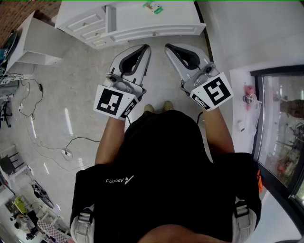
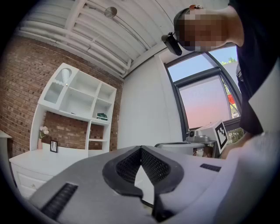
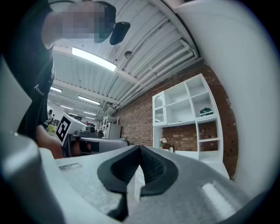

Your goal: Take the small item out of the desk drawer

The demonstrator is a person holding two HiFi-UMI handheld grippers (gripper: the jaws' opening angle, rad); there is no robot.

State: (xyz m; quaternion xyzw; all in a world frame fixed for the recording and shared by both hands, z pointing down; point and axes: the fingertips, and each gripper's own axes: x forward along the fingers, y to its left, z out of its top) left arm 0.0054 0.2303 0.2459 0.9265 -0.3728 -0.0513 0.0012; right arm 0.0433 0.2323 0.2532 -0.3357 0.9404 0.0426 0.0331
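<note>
The white desk (image 1: 142, 19) stands ahead of me at the top of the head view. Its long front drawer (image 1: 154, 32) is closed, and so is the stack of small drawers (image 1: 88, 26) at its left. No small item from inside a drawer shows. My left gripper (image 1: 146, 47) and right gripper (image 1: 168, 47) hang side by side in front of the desk, above the floor, tips pointing at it. Both are shut with nothing between the fingertips, as the left gripper (image 2: 141, 148) and right gripper (image 3: 140, 148) show in their own views.
A small green thing (image 1: 153, 7) lies on the desk top. A white side cabinet (image 1: 33, 42) stands at the left, with cables (image 1: 66, 152) on the floor. A window ledge (image 1: 247, 99) and glass pane (image 1: 280, 137) run along the right. A white shelf hutch (image 2: 78, 94) backs onto a brick wall.
</note>
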